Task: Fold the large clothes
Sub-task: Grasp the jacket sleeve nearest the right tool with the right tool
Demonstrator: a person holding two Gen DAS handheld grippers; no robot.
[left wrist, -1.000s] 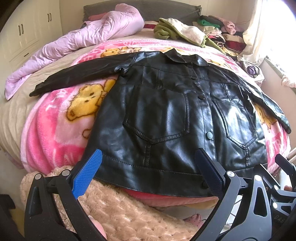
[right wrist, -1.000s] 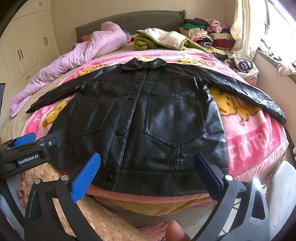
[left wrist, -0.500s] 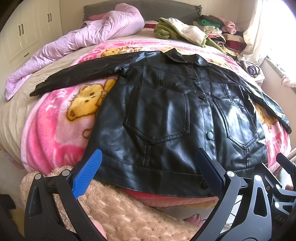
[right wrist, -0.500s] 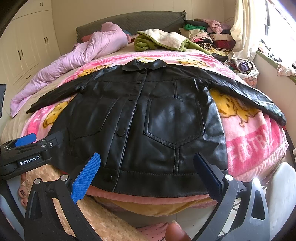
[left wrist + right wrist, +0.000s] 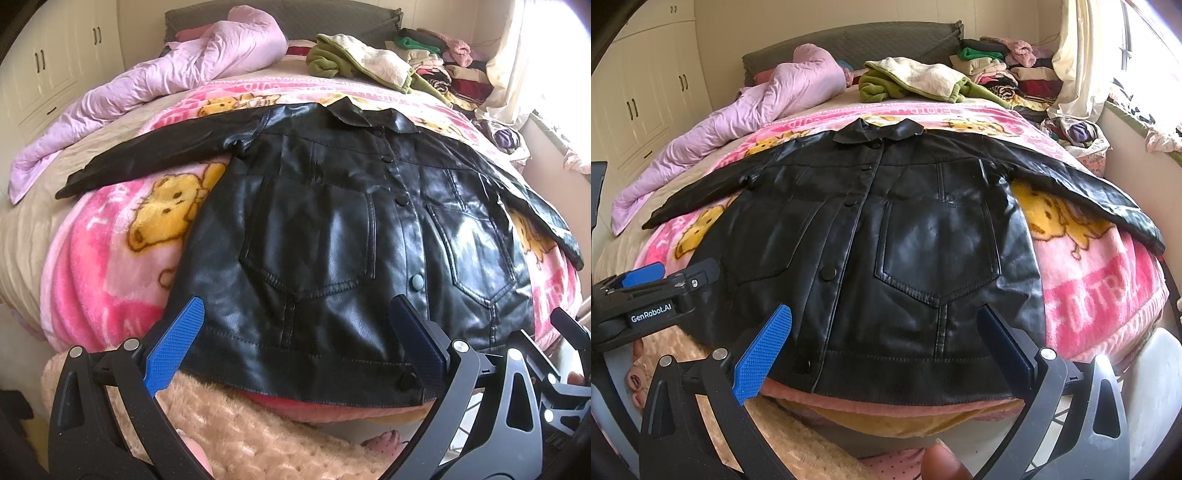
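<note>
The black faux-leather button-front jacket (image 5: 886, 240) is spread flat on the pink cartoon-bear blanket (image 5: 1089, 273), hem at 6 o'clock, while left gripper (image 5: 295, 347) and right gripper (image 5: 884, 343) are held wide open and empty, so the slick hem could probably be pinched together with the blanket.

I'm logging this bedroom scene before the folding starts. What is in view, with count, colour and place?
Jacket: one, black, spread flat on the blanket, buttoned, sleeves out.
Blanket: one, pink with yellow bears, over the bed.
Quilt: one, lilac, bunched along the bed's left side.
Green garment: one, green and cream, near the headboard.
Clothes pile: one, mixed colours, far right corner.
Wardrobe: one, cream, left wall.
Left gripper: open, over the hem.
Right gripper: open, over the hem.
</note>
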